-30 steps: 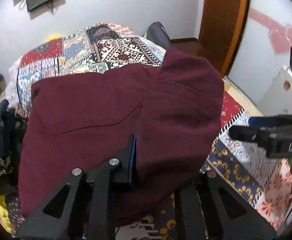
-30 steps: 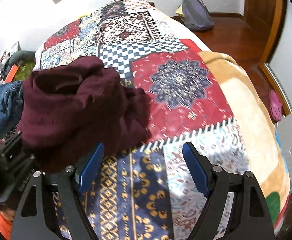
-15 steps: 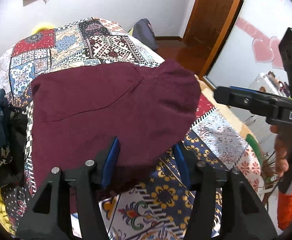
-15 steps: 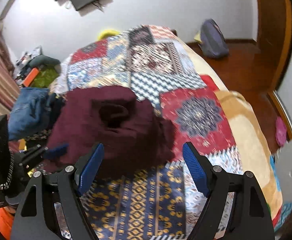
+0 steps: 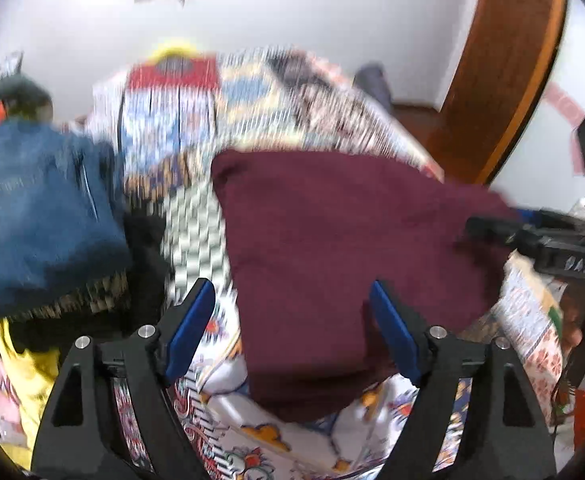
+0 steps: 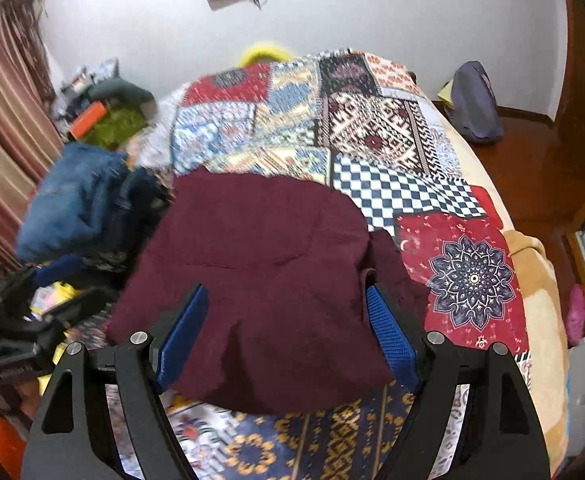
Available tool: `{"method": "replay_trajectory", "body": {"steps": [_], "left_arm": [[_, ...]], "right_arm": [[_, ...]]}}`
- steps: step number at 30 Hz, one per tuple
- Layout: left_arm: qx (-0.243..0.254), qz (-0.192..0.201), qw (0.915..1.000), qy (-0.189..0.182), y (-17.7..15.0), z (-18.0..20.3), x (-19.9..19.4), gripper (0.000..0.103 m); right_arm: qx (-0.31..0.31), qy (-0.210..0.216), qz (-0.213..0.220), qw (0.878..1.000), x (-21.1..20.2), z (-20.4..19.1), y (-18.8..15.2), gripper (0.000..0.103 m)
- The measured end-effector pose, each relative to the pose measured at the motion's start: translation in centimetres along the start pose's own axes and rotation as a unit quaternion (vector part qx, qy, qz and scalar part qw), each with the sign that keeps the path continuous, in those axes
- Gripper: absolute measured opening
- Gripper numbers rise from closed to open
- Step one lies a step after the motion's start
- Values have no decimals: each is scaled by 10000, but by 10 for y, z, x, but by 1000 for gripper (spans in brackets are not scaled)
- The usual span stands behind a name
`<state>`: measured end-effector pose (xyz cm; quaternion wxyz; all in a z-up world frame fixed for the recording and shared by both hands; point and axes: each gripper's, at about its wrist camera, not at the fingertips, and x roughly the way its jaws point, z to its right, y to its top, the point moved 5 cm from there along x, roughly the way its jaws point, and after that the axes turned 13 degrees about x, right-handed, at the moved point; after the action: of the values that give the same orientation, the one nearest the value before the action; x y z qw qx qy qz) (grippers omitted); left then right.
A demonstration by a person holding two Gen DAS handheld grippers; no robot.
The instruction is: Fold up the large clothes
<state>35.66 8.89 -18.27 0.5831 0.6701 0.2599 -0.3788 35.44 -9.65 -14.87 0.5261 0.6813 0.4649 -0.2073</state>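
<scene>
Left wrist view, blurred: heap of blue denim clothes (image 5: 40, 216) at far left on the patchwork-patterned bedspread (image 5: 196, 128). Left gripper (image 5: 292, 320), black with blue pads, has just been opening; jaws now stand wide, gripping nothing, its right finger over the folded maroon knit garment (image 5: 344, 248). Right gripper's black finger shows at the right edge. Right wrist view: denim heap left, maroon garment centred on the bedspread, grey backpack (image 6: 476, 104) on the wooden floor at right. Right gripper (image 6: 284, 332) spread wide above the garment, holding nothing.
</scene>
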Motion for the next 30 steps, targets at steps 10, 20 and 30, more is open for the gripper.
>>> {"method": "replay_trajectory", "body": {"steps": [10, 20, 30], "left_arm": [[163, -487, 9986, -154, -73, 23, 49, 95], [188, -619, 9976, 242, -100, 18, 32, 94], [199, -134, 9954, 932, -79, -15, -22, 94]], "right_arm": [[105, 91, -675, 9976, 32, 58, -32, 78], [649, 189, -569, 9961, 12, 93, -53, 87], [327, -162, -375, 9986, -13, 83, -46, 87]]}}
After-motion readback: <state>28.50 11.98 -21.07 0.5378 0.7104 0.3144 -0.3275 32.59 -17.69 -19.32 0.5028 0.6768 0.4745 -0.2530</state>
